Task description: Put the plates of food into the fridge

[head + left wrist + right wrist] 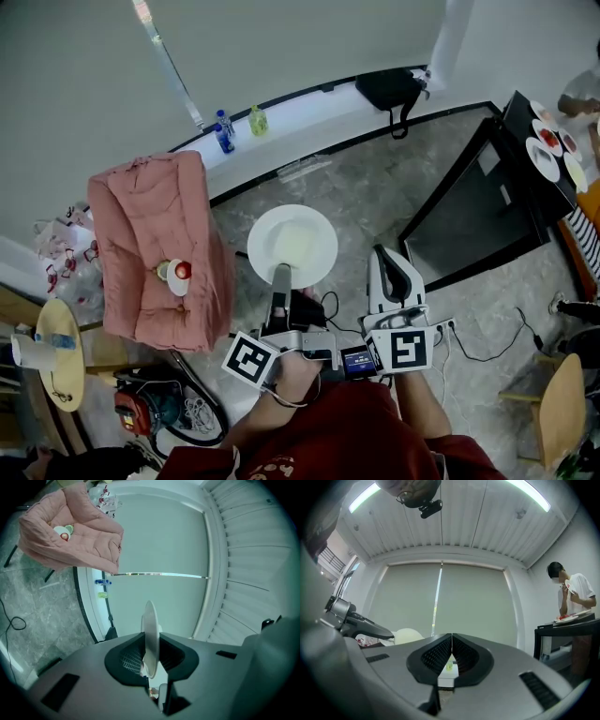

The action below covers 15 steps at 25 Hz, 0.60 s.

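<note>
Both forearms extended forward from a red-sleeved torso [328, 431], side by side, each carrying 1 tool held about level.

Left tool [281, 275]: jaws narrow, clamped on the near rim of the white plate [292, 246]. Plate carried flat just ahead of the tool, pale at its centre, contents not readable.

Right tool [451, 641]: jaws pressed together with nothing between them, just right of the left tool and apart from the plate.

Left of the left tool, near the plate's left edge but clear of it: pink padded cover [155, 234] with a small dish [176, 277] of red and pale food on top.

Right of the right tool and farther ahead: black bench [520, 112] carrying several plates of food [546, 138], with a second person [574, 592] standing beside it.

Straight ahead of both tools: open grey stone floor [356, 187], ending at a white ledge [300, 122] along the wall, bottles [223, 133] on it.

Below the tools: loose black cables [328, 305] on the floor.
</note>
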Available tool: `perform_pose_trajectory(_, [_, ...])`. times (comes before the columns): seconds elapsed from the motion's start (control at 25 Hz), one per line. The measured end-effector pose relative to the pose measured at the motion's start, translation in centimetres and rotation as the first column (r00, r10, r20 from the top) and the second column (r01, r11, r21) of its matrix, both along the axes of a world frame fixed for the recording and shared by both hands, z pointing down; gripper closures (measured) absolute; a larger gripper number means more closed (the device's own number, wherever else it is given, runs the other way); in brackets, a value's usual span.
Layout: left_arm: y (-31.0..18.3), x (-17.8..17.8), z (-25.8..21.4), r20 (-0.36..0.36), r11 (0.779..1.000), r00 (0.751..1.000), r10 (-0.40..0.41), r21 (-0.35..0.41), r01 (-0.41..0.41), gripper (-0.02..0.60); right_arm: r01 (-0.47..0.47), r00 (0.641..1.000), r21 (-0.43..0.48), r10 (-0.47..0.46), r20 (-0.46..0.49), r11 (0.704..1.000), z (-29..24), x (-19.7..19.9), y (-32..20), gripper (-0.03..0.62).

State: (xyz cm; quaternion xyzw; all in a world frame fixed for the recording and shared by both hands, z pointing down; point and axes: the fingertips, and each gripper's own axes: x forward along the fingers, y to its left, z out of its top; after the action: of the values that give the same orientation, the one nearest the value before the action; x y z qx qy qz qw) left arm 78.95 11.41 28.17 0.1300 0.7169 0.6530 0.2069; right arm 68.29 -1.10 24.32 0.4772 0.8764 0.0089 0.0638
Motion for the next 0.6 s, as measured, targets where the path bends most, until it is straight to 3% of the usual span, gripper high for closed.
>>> perform_pose_trajectory(0.6, [-0.3,-2.1,0.4,0.009,1.0,1.0,-0.017,0.003,0.017,0.518,-0.006,1.0,0.021,0.006,0.009,1.0,0.8,-2.4,-1.2,0.582])
